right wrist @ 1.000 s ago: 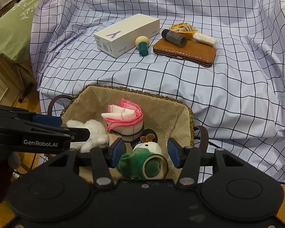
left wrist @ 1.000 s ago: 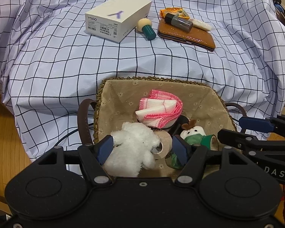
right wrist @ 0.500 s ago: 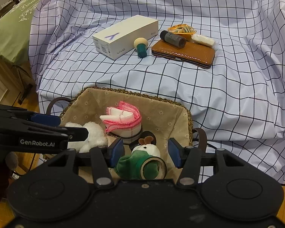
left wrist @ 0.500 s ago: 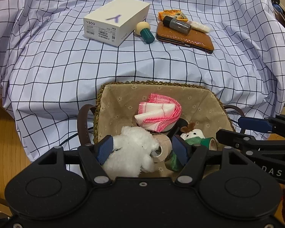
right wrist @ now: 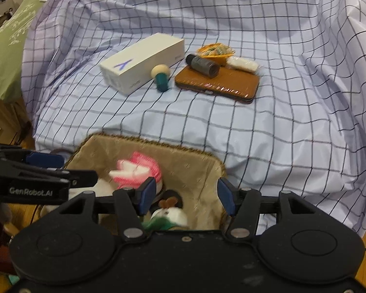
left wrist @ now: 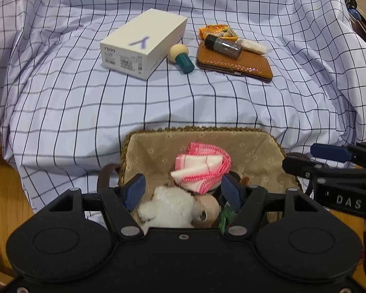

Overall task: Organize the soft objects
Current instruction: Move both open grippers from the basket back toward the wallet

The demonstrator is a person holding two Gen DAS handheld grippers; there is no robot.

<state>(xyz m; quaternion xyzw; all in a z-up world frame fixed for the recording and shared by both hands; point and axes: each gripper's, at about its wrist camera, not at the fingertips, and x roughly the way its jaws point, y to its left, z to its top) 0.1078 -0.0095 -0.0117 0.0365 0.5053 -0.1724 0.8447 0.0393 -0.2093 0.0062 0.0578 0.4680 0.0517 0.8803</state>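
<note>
Inside basket (left wrist: 268,144) | pink cloth (left wrist: 202,168) | white plush (left wrist: 168,207) | green plush (right wrist: 168,219)

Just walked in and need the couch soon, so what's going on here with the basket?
A person is sorting soft things into the woven basket with two hand-held grippers. The left hand-held gripper hangs over the white plush toy lying in the basket, pads not touching it. The right hand-held gripper is opening above the green-and-white plush, nothing between its pads. A pink-edged cloth already sits inside. The white box and brown wallet remain on the checked sheet.
</note>
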